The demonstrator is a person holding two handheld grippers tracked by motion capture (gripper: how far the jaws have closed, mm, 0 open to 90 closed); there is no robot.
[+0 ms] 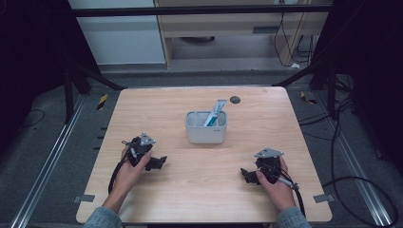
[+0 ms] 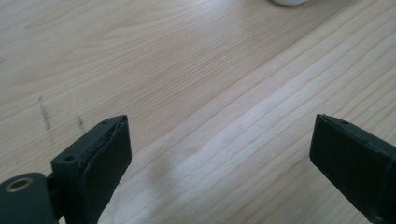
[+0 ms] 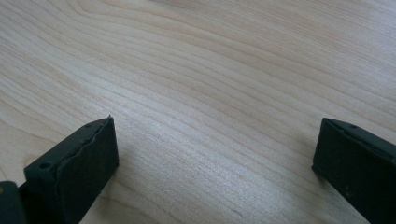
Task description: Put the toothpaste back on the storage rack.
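Note:
A pale grey rectangular holder (image 1: 206, 127) stands near the middle of the wooden table (image 1: 204, 199), with a white and blue tube (image 1: 215, 113) leaning upright inside it. My left gripper (image 1: 159, 163) rests low over the table at the front left, held in a hand, pointing right. Its jaws stand wide apart over bare wood, nothing between the fingertips (image 2: 107, 154). My right gripper (image 1: 245, 175) sits at the front right, pointing left, also open over bare wood (image 3: 215, 130). A sliver of the holder's base (image 2: 288, 2) shows at the top edge of the left gripper view.
A small dark round disc (image 1: 235, 99) is set into the table near its far edge. Cables trail from both grippers toward the front. Metal rails and cables run along the floor on both sides of the table.

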